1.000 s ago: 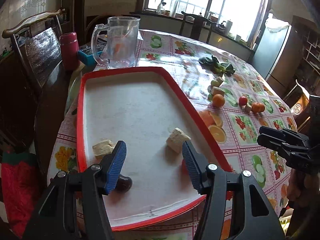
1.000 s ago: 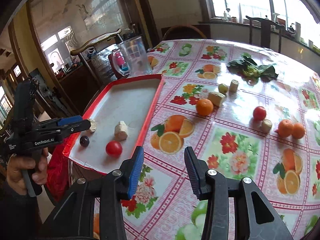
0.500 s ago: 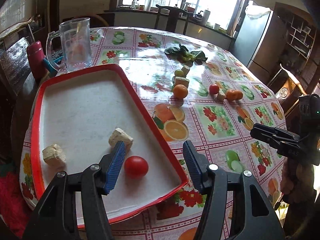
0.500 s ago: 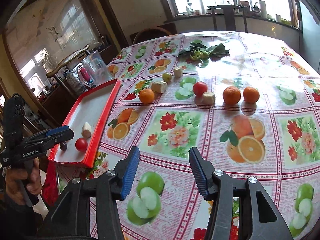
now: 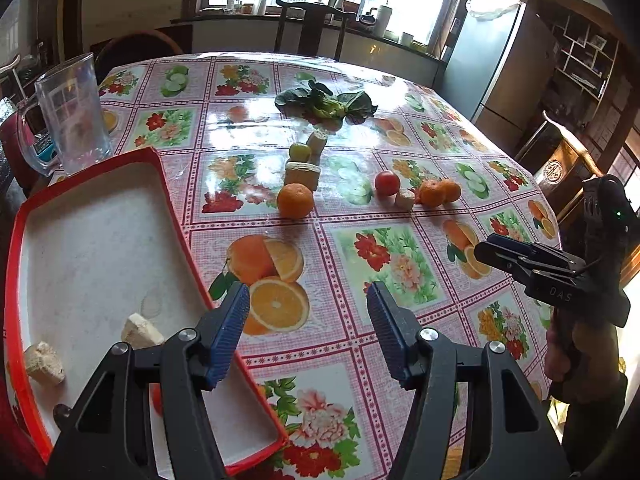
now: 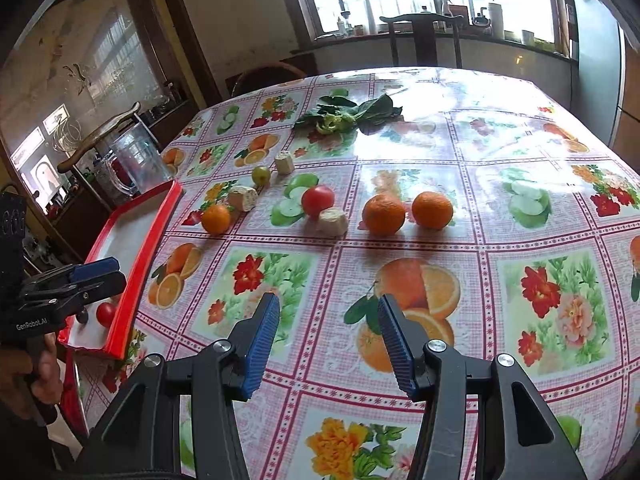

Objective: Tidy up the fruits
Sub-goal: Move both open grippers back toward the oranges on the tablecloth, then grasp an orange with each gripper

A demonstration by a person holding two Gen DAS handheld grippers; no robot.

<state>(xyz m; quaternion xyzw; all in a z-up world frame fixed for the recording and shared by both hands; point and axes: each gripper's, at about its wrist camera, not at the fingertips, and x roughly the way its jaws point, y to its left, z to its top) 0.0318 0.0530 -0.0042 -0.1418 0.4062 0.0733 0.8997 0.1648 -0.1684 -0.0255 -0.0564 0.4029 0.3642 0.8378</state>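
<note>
**Glossy oilcloth table, fruit loose and partly trayed**

Glossy oilcloth [image 6: 460, 152], printed with oranges, flowers and apple slices in pink-checked squares, covers the round table. A rectangular red-rimmed tray [image 5: 168, 184] with a matt, speckled white floor sits at the table's left edge. Inside it, near its near corner: 2 pale rough-cut chunks [image 5: 140, 332], a small dark round fruit and a smooth red tomato [image 6: 105, 313], the latter largely hidden in the left view.

Across the table's middle lie 1 dimpled orange [image 6: 216, 219] nearest the tray rim, a cylindrical pale chunk [image 6: 244, 198] beside it, a small green fruit [image 6: 261, 175], a second pale stub [image 6: 284, 162], a shiny red tomato [image 6: 318, 200] touching a pale wedge [image 6: 334, 221], and 2 oranges [image 6: 384, 214] side by side. Crumpled leafy greens [image 6: 348, 114] rest toward the far edge.

A clear ribbed plastic jug [image 5: 74, 114] stands at the tray's far corner.

Left gripper [image 5: 308, 312]: ribbed blue pads [image 5: 228, 328] spread wide, nothing between them, over the tray's right rim. Right gripper [image 6: 328, 332]: pads equally wide, nothing held, above the near cloth.
</note>
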